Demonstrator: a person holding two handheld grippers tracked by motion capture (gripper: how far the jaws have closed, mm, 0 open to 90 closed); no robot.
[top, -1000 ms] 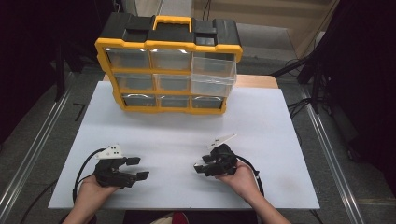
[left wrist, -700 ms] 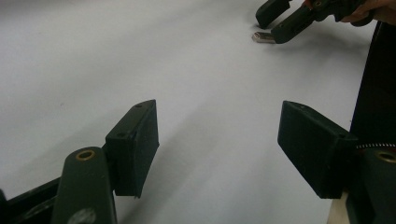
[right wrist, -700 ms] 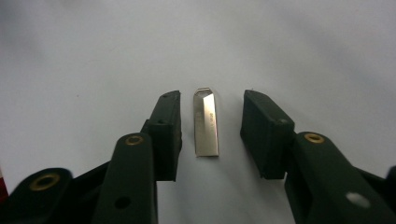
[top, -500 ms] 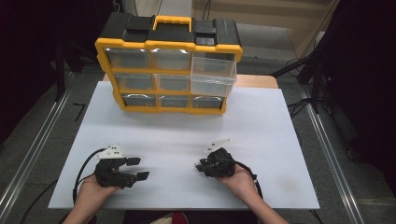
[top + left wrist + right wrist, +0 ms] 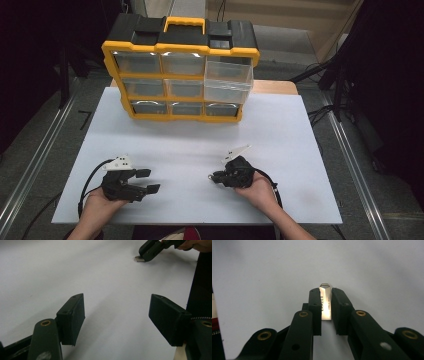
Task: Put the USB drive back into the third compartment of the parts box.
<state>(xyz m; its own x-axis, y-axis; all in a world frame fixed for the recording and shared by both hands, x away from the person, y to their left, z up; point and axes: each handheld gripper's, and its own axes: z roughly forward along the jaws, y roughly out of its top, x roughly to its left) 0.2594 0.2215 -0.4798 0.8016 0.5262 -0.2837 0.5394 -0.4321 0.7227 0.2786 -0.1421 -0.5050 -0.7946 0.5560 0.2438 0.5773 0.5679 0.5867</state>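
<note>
Right gripper (image 5: 326,308) at frame centre clamped metal USB stick (image 5: 326,302) (lift level, grip narrow); left gripper (image 5: 120,320) gaped empty.

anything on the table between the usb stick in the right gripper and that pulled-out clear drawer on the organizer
Nothing visible does. The right gripper is shut on the usb stick low over the white table, and the stretch of table up to the open drawer of the organizer is bare. The left gripper sits off to the side.
</note>
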